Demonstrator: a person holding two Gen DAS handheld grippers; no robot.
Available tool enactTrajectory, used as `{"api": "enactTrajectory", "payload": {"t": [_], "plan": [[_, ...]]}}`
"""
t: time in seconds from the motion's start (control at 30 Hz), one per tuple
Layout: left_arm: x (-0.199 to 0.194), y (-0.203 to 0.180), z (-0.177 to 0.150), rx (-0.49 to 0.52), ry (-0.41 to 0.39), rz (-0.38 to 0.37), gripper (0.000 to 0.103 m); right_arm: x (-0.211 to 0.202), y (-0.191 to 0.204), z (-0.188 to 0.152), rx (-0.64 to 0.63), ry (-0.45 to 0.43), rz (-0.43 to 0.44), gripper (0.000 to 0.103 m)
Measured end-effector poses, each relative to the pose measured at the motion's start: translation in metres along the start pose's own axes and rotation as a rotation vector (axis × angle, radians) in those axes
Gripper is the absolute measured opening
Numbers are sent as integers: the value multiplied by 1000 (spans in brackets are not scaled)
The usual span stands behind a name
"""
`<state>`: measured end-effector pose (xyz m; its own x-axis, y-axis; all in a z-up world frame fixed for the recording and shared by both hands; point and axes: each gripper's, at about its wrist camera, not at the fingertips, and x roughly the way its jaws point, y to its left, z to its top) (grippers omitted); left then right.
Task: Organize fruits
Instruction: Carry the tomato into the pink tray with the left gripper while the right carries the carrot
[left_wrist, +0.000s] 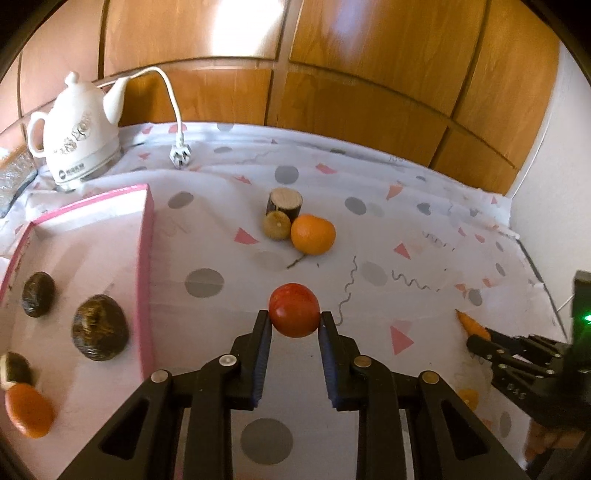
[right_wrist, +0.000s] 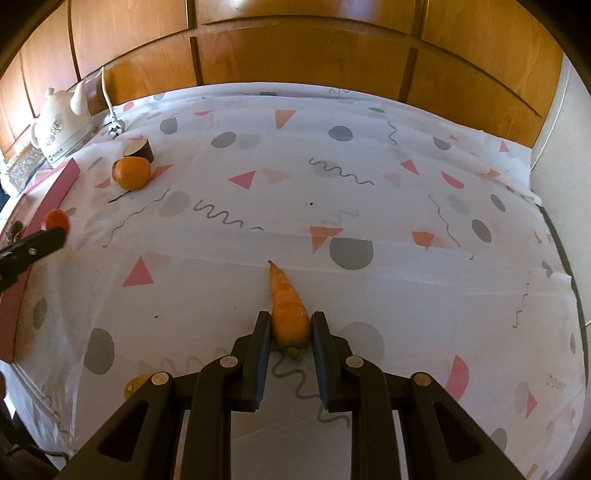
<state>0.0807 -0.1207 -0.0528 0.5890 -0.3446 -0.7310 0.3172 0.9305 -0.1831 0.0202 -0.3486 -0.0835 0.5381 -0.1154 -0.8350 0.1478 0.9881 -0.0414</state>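
My left gripper (left_wrist: 294, 316) is shut on a red tomato (left_wrist: 294, 314) and holds it above the patterned cloth, just right of the pink box (left_wrist: 147, 266). The box holds two dark round fruits (left_wrist: 99, 326), an orange fruit (left_wrist: 29, 413) and a small dark piece. My right gripper (right_wrist: 289, 325) is shut on the thick end of a carrot (right_wrist: 286, 306) that points away over the cloth; it also shows in the left wrist view (left_wrist: 472, 326). An orange (left_wrist: 313, 234) lies further back beside a brown kiwi (left_wrist: 277, 225) and a dark cut log-like piece (left_wrist: 284, 201).
A white kettle (left_wrist: 79, 133) with cord and plug (left_wrist: 180, 155) stands at the back left. Wooden panels line the back wall. A small yellow-orange piece (right_wrist: 135, 384) lies near the front edge. The cloth's right edge (right_wrist: 557, 236) drops off beside a white wall.
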Motion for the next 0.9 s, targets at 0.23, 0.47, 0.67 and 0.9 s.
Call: {"api": "enactTrajectory", "payload": {"t": [0.23, 0.47, 0.67, 0.9], "plan": [[-26, 19, 3, -22, -42, 11, 26, -2, 13, 4, -12, -13, -7, 21], [-50, 56, -1, -77, -73, 56, 26, -8, 60, 17, -99, -42, 80, 21], [-62, 98, -8, -151, -83, 128, 26, -20, 112, 30, -171, -70, 211, 21], [-68, 136, -12, -210, -88, 202, 26, -50, 190, 36, -322, -122, 368, 21]]}}
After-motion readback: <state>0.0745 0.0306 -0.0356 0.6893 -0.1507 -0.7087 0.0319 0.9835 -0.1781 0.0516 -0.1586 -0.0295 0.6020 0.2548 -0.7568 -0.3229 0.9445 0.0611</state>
